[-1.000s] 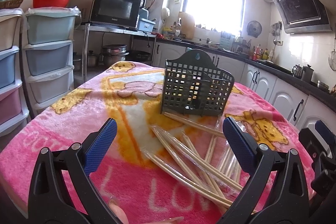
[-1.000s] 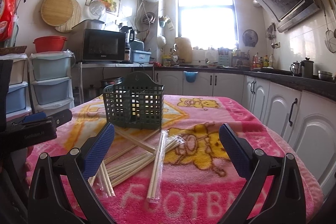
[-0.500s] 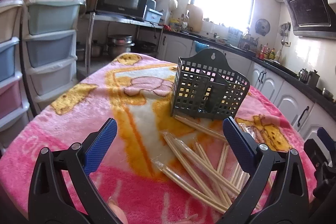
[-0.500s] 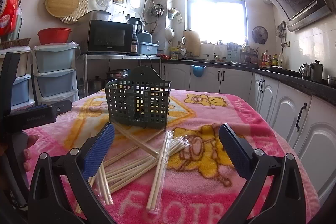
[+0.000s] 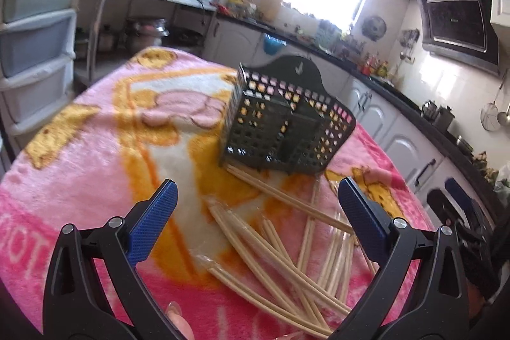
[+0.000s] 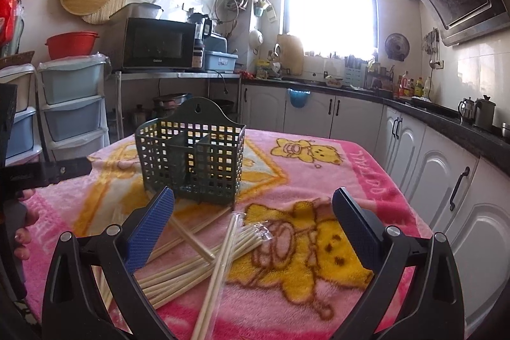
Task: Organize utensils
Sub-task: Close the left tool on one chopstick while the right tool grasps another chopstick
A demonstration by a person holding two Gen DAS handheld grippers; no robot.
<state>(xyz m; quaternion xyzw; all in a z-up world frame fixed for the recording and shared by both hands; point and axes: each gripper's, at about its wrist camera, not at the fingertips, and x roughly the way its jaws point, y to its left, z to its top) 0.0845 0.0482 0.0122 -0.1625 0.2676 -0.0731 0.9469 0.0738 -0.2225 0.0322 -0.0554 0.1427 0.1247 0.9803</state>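
Observation:
A dark green slotted utensil basket (image 5: 287, 129) stands upright on a pink cartoon blanket (image 5: 95, 142); it also shows in the right wrist view (image 6: 191, 161). Several pairs of wooden chopsticks (image 5: 274, 247), some in clear sleeves, lie scattered in front of it, and they show in the right wrist view too (image 6: 204, 257). My left gripper (image 5: 255, 222) is open and empty above the chopsticks. My right gripper (image 6: 251, 228) is open and empty, also over the pile. The right gripper shows at the right edge of the left wrist view (image 5: 459, 212).
Stacked plastic drawers (image 6: 73, 104) stand to the left of the table. A microwave (image 6: 156, 43) sits on a metal rack behind. White cabinets under a dark counter (image 6: 430, 148) run along the right.
Both grippers have moved forward and lower toward the basket and chopsticks. The left view has tilted and blurred with the motion. Both jaws stay open.

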